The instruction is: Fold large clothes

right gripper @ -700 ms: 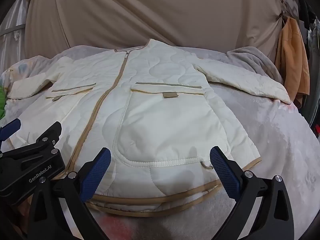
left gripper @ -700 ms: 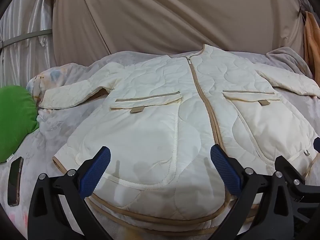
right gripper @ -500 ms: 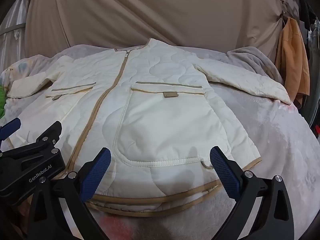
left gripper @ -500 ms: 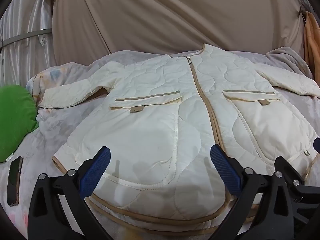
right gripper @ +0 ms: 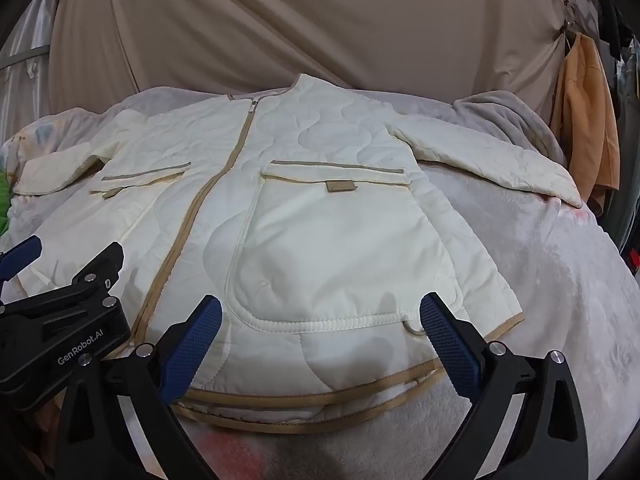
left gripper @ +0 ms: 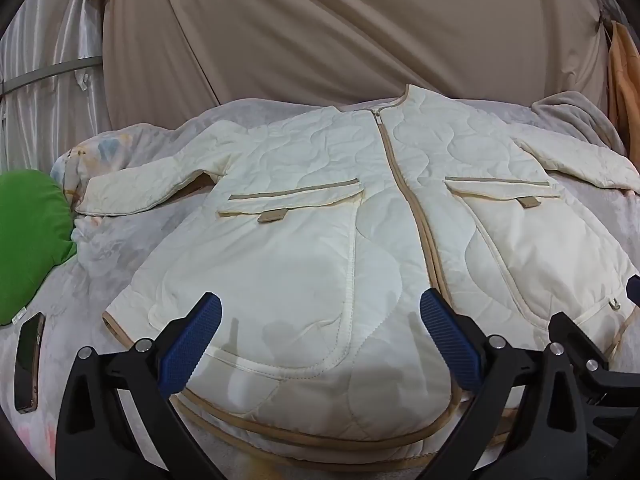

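- Jaws of my left gripper [left gripper: 320, 340] and right gripper [right gripper: 320, 340] gape wide, holding nothing, above the hem of the cream quilted jacket [left gripper: 340, 216].
- Jacket lies front-up, zipped, sleeves spread, on the pale bedspread [right gripper: 560, 300].
- I judge a sleeve fold comes first: pinch cuff and shoulder seam together, lift low.
- Phone [left gripper: 28, 360] and green cushion [left gripper: 28, 232] sit left; beige curtain [left gripper: 320, 32] hangs behind.

Bed [left gripper: 100, 280] under pale blanket, cream jacket [left gripper: 320, 240] spread flat, zipped, hem just ahead of both jaw pairs, sleeves out sideways, green pillow [left gripper: 28, 236] and phone [left gripper: 28, 360] left of left jaws, grey throw [right gripper: 508, 120] far right
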Available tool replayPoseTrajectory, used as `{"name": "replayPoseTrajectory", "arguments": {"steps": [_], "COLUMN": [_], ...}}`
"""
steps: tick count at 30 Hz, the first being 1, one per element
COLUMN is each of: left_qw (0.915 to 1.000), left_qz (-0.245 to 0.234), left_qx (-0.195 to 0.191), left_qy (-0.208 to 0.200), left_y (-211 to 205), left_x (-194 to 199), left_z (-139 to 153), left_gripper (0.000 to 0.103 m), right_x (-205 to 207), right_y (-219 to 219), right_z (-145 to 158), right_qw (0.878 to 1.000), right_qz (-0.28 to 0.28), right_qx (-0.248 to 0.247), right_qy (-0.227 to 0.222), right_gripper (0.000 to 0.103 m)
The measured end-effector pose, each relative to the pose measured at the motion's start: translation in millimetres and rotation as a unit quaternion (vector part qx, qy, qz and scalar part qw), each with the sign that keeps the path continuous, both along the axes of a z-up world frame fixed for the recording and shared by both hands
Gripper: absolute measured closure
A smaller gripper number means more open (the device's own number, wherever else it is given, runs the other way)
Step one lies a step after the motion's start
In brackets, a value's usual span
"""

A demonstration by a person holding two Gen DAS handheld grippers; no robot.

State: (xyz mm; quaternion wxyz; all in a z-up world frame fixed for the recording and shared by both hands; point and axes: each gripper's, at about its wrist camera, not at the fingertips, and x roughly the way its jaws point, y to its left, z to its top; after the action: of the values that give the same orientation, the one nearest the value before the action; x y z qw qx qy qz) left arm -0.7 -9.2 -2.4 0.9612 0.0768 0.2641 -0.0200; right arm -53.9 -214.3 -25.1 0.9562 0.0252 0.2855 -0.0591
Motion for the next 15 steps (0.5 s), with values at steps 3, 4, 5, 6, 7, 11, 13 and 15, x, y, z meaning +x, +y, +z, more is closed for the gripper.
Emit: {"name": "replayPoseTrajectory", "arguments": {"steps": [3, 4, 5, 6, 7, 11, 13, 15], "left_qw": [1.0000, 1.0000, 1.0000, 1.0000, 1.0000, 1.0000, 1.0000, 1.0000], "left_qz": [0.000, 0.000, 0.000, 0.000, 0.000, 0.000, 0.000, 0.000], "left_qx": [0.000, 0.001, 0.000, 0.000, 0.000, 0.000, 0.001, 0.001], "left_qy": [0.000, 0.001, 0.001, 0.001, 0.001, 0.001, 0.002, 0.002], "left_y": [-0.7, -0.2, 0.2, -0.4, -0.1, 0.3, 0.2, -0.2], "left_x": [0.0, 0.3, 0.3, 0.4, 0.3, 0.5, 0.5, 0.6], "left_z": [-0.1, 0.2, 0.3, 0.2, 0.4, 0.7, 0.8, 0.7], "left_gripper": [0.006, 0.006, 0.006, 0.006, 0.006, 0.006, 0.006, 0.006], "right_x": [0.4, 0.2, 0.4, 0.4, 0.4, 0.3, 0.3, 0.1], "right_y": [-0.6, -0.5, -0.5, -0.4, -0.4, -0.4, -0.5, -0.5], "right_z": [-0.8, -1.1, -0.7, -0.7, -0.6, -0.4, -0.7, -0.3], "right_qw": [1.000, 1.000, 1.000, 1.000, 1.000, 1.000, 1.000, 1.000], "right_qz": [0.000, 0.000, 0.000, 0.000, 0.000, 0.000, 0.000, 0.000], "right_qx": [0.000, 0.000, 0.000, 0.000, 0.000, 0.000, 0.000, 0.000], "right_qy": [0.000, 0.000, 0.000, 0.000, 0.000, 0.001, 0.001, -0.001], "right_gripper": [0.005, 0.005, 0.005, 0.005, 0.005, 0.005, 0.005, 0.005]}}
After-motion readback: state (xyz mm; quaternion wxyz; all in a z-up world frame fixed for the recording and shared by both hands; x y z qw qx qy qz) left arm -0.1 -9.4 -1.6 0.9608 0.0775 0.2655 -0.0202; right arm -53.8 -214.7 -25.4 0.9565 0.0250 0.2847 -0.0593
